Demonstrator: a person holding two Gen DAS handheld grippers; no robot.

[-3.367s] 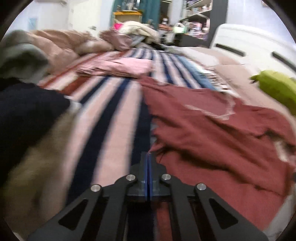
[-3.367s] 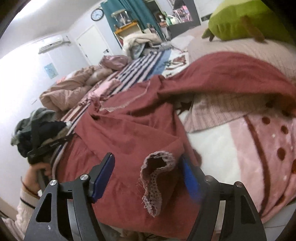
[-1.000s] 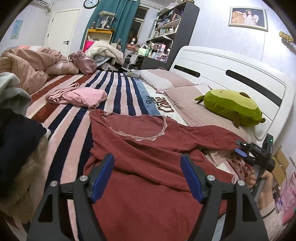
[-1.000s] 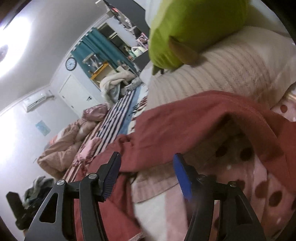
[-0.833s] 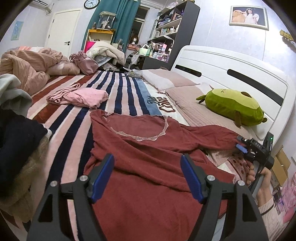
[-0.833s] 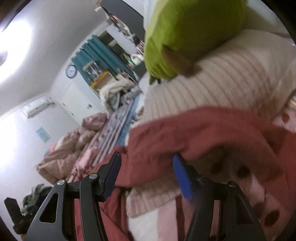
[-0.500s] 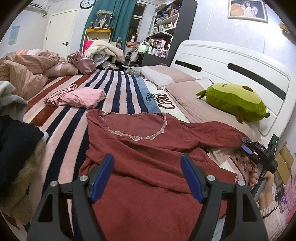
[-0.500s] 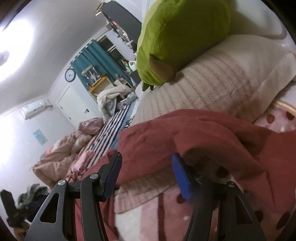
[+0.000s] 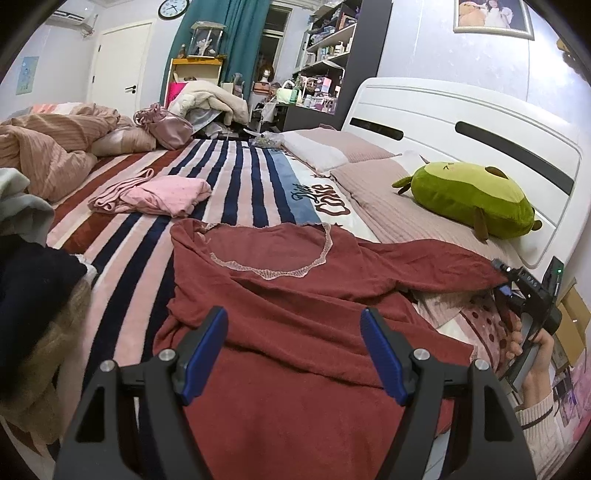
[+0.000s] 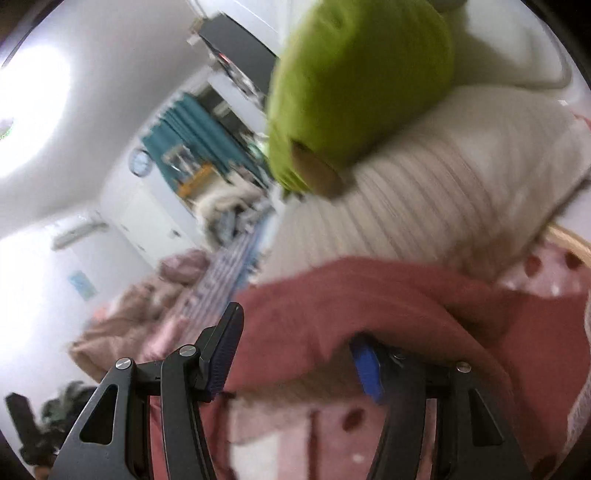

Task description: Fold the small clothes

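Left wrist view: left gripper [image 9: 293, 341] hovers spread wide over the red top [image 9: 295, 295], right gripper [image 10: 295, 354] also apart around its sleeve [image 10: 369, 306], probably to straighten it for folding

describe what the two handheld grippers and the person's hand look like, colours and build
The left gripper has matte black angular fingers with triangular cut-outs, silver pivot screws and ridged blue pads. The right gripper is built the same. The hand holding it shows bare skin and a cream knit cuff.

white headboard [image 9: 461, 125], teal curtain [image 9: 236, 48], wall clock [image 9: 173, 8]
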